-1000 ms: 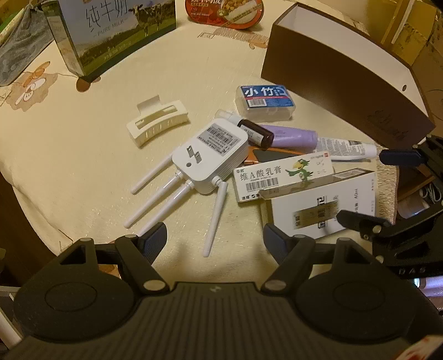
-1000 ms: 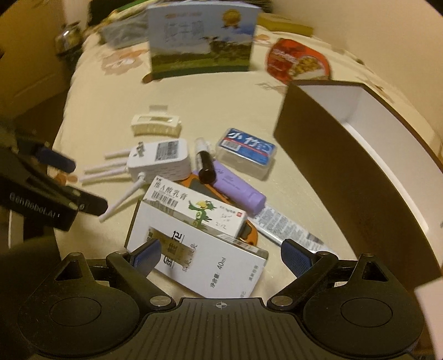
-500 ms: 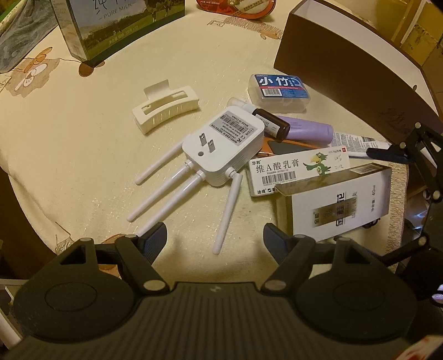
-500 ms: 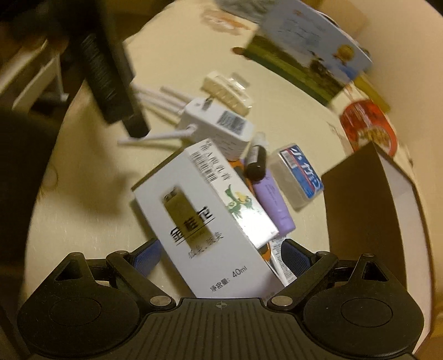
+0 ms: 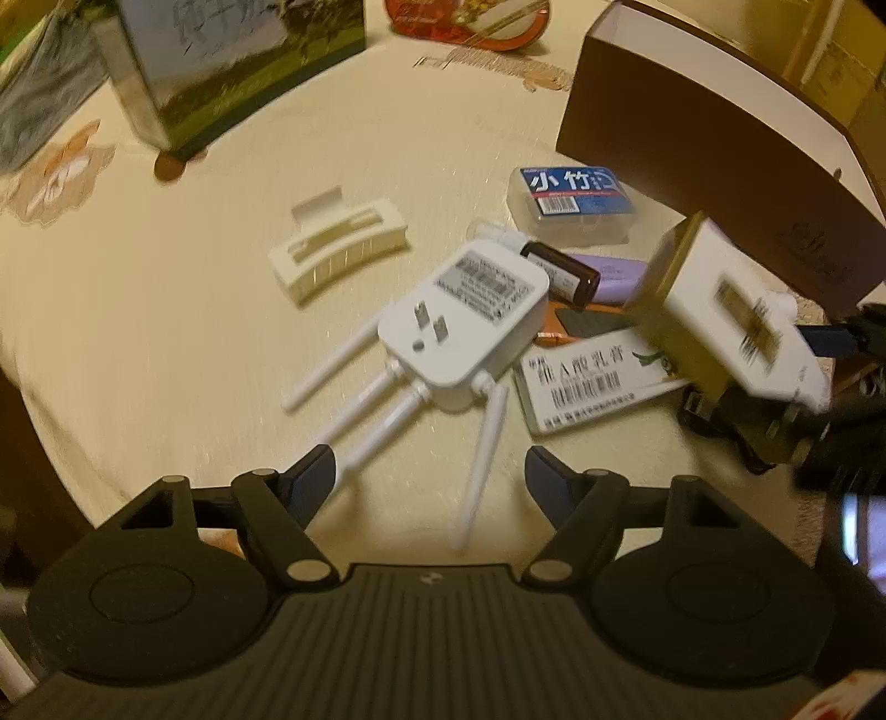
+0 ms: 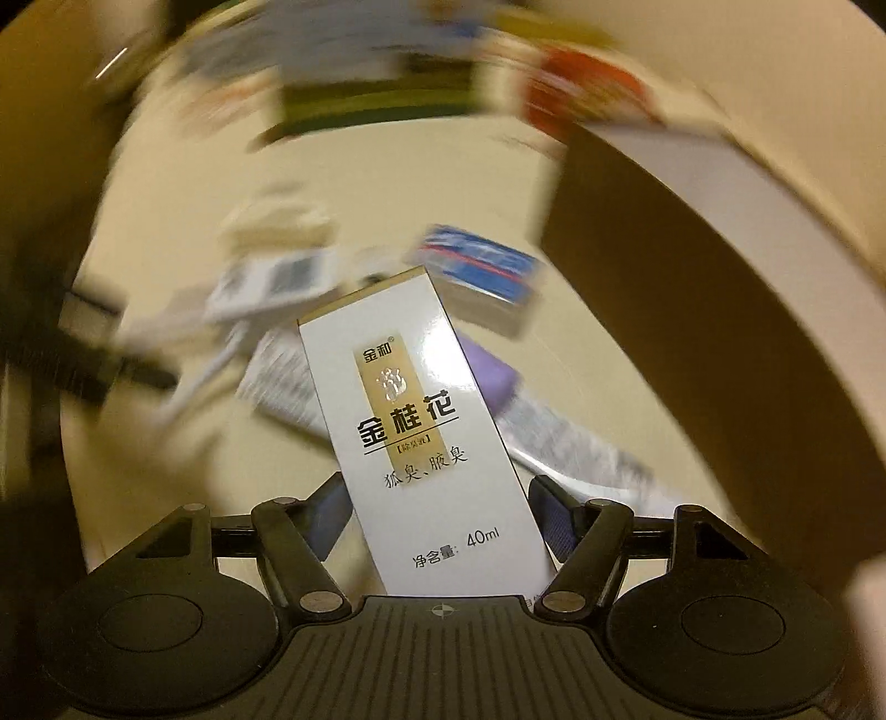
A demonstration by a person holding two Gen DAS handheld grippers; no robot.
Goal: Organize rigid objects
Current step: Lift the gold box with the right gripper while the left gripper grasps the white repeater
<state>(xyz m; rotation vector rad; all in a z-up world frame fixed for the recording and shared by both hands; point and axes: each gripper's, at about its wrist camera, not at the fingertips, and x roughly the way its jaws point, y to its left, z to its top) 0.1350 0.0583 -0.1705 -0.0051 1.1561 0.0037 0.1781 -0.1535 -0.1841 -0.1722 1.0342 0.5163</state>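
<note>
My right gripper (image 6: 440,493) holds a white and gold 40 ml carton (image 6: 426,421) between its blue pads, and its jaws are closing on it. In the left wrist view the same carton (image 5: 731,315) is tilted and lifted above the pile at the right. My left gripper (image 5: 431,465) hangs open over the antennas of a white plug-in router (image 5: 470,327); its jaws are closing slightly with nothing gripped. A cream hair clip (image 5: 338,249), a blue-labelled clear case (image 5: 573,202), a purple tube (image 5: 614,277) and a long ointment carton (image 5: 598,382) lie on the cloth.
An open brown box (image 5: 709,144) with a white inside stands at the right. A milk carton (image 5: 232,66) and a red bowl (image 5: 476,22) stand at the far side. The cream tablecloth (image 5: 166,332) drops off at the left edge.
The right gripper came down over the white carton, shut on it and lifted it off the pile, tilting it. The left gripper drifted slightly closer to the router.
</note>
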